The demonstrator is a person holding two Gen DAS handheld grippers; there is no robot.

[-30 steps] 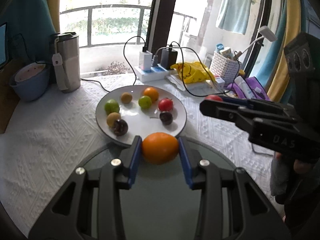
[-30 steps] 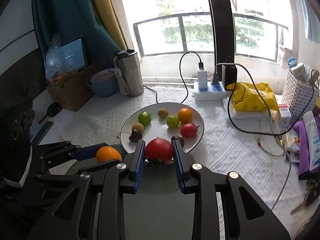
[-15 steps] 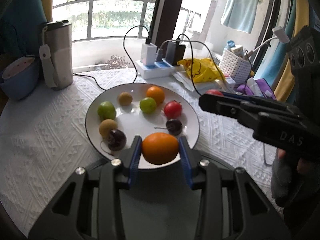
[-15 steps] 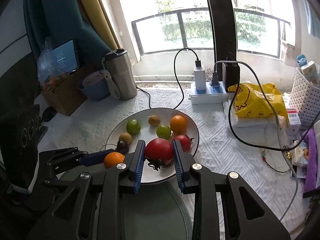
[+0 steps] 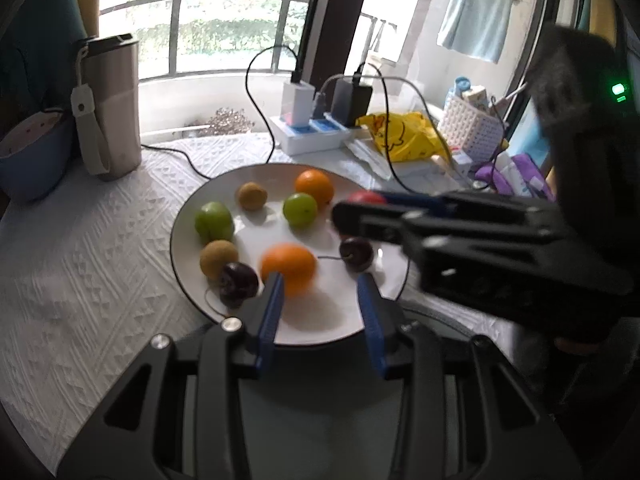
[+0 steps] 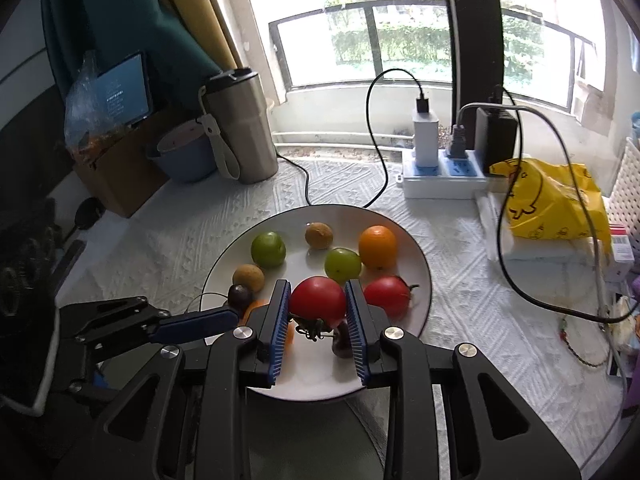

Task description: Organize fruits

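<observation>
A white plate (image 5: 384,320) (image 6: 424,272) holds several fruits: green plums, brown kiwis, an orange (image 5: 315,188), dark cherries and a red tomato (image 6: 386,295). My left gripper (image 5: 320,300) is open over the plate's near edge; a second orange (image 5: 288,266), blurred, lies on the plate just beyond its left finger. My right gripper (image 6: 317,316) is shut on a red tomato (image 6: 318,298) and holds it above the plate's near part. The right gripper also shows from the side in the left wrist view (image 5: 360,210).
A steel tumbler (image 5: 110,104) and a blue bowl (image 5: 28,160) stand at the back left. A power strip (image 6: 440,176) with cables, a yellow bag (image 6: 548,200) and a white basket (image 5: 472,128) sit at the back right. White patterned cloth covers the table.
My left gripper has opened and let go of the orange, which now lies on the plate. Both grippers have moved forward over the plate; the right one still holds the tomato.
</observation>
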